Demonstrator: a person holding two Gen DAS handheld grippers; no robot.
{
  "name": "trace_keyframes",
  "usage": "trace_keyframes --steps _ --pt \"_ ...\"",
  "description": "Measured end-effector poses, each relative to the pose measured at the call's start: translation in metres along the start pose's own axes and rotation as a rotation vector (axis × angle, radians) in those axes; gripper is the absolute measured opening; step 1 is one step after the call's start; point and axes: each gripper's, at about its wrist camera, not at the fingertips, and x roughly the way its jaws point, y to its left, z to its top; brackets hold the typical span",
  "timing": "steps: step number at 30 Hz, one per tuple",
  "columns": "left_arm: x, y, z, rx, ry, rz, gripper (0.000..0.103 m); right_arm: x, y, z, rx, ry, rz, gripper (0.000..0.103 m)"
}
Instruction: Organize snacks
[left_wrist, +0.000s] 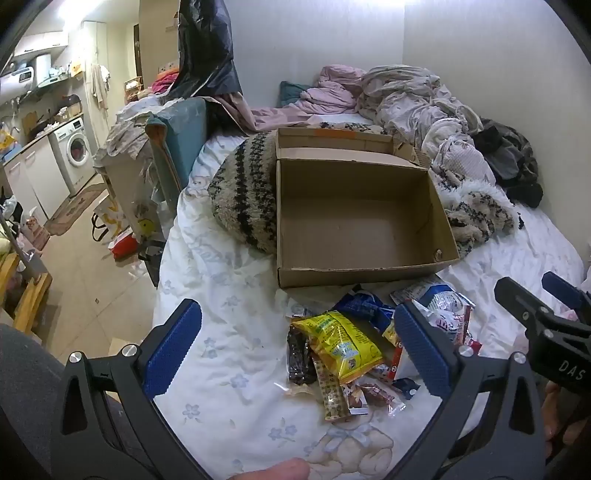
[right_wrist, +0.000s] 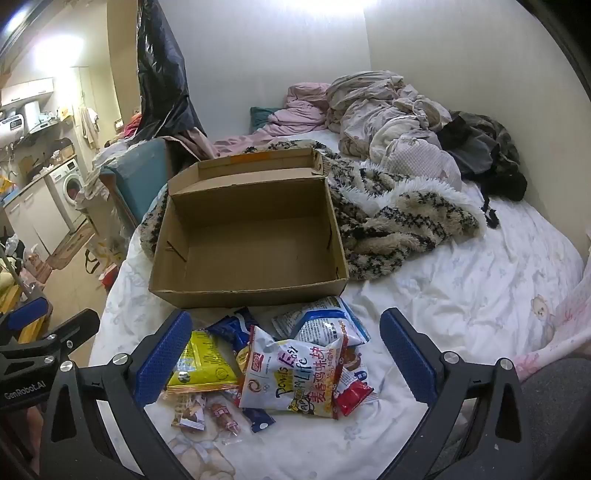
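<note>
We held both the left gripper (left_wrist: 297, 350) and the right gripper (right_wrist: 286, 354) with jaws wide apart, gripping nothing. The snack packets (right_wrist: 288, 373) lay heaped on the bed sheet (right_wrist: 461, 295), just before the cardboard box (right_wrist: 251, 236).

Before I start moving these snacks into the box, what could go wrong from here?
1. The cardboard box sits on soft bedding, partly on the fuzzy blanket; it may tip or slide when nudged.
2. The snacks overlap: lifting the white bag may drag the red packet along.
3. The left gripper and right gripper, both open, hover over the same pile and could collide.
</note>
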Motion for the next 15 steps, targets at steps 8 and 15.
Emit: trace_keyframes --steps 8,15 --pt "0.0002 0.0005 0.0001 0.0 0.0 0.003 0.103 0.0003 -0.0002 0.0 0.001 0.006 -0.003 0.103" --pt "0.0002 0.0011 0.0008 0.001 0.002 0.005 0.103 -0.0008 -0.001 0.0 -0.002 0.002 -0.003 0.103"
